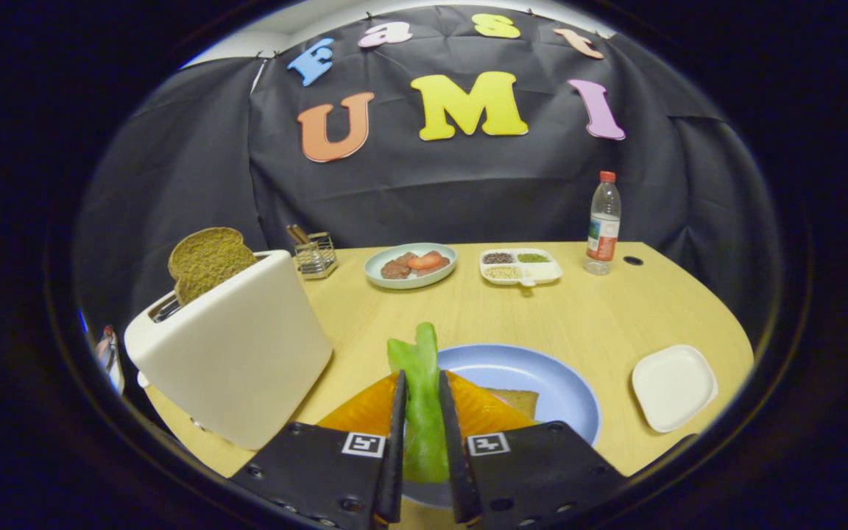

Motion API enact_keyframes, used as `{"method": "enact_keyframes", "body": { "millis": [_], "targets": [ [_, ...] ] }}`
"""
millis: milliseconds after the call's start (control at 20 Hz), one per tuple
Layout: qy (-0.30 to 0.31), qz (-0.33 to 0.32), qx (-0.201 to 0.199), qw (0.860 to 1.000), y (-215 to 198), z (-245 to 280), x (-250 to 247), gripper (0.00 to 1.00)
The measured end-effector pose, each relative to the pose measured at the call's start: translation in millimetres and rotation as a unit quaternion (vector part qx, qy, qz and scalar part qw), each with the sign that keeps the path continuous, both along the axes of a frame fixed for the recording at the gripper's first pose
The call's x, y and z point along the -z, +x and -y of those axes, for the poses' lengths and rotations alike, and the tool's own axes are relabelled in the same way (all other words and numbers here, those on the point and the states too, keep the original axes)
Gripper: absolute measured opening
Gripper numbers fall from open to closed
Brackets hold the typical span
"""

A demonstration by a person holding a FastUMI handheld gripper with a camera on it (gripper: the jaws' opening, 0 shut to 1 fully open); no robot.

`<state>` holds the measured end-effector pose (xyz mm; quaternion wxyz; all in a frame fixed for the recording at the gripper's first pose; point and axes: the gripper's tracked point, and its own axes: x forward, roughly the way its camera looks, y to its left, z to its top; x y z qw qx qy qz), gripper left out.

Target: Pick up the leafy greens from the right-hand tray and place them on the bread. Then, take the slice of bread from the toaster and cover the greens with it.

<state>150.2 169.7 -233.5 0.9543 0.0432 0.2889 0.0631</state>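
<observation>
1. The hand-held two-finger gripper (422, 401) is clamping a long, bright green leafy vegetable piece (419, 397) between both fingers; the leaf is standing upright in the jaws, its top poking out beyond the fingertips.
2. The greens are hanging over the round pale-blue plate (542, 375), where a tan slice of bread (518, 401) is lying just to the right of the fingers, partly hidden behind them. Something orange (365, 412) is showing on either side of the fingers; I cannot tell what it is.
3. The square white tray (673, 386) on the right of the pale wooden table (586, 316) is sitting bare, so the pick-up step is looking done and the placing is in hand.
4. The leaf is looking light, thin and floppy, probably smooth-surfaced; a grip across its thicker middle rib, as now, is likely holding best, and hard squeezing risks bruising or tearing it.
5. The second brown bread slice (208, 261) is standing in the slot of the white toaster (236, 353), well to the left. It is looking light, dry and fairly stiff but crumbly; pinching its exposed top edge across the flat faces seems the sensible hold, with gentle pressure.
</observation>
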Motion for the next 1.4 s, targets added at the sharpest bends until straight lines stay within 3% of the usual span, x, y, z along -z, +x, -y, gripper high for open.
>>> {"method": "enact_keyframes", "body": {
  "millis": [150, 300, 450, 550, 750, 1000, 1200, 1400],
  "targets": [
    [-0.002, 0.005, 0.000, 1.000, -3.0, -0.8, -4.4, 0.47],
    [-0.011, 0.028, 0.009, 1.000, -5.1, 5.1, -17.0, 0.78],
    [-0.019, 0.063, 0.019, 0.998, -5.9, 6.9, -39.7, 0.93],
    [-0.021, 0.090, 0.033, 0.995, -7.1, 9.5, -64.5, 0.97],
    [-0.009, 0.144, 0.045, 0.988, -10.7, -7.7, -128.7, 0.96],
    [-0.003, 0.183, 0.031, 0.983, -16.0, -76.0, -182.9, 0.96],
    [-0.025, 0.184, -0.010, 0.983, -11.1, -146.3, -173.8, 0.96],
    [-0.028, 0.144, -0.024, 0.989, 0.2, -189.9, -143.9, 0.97]
  ]
}}
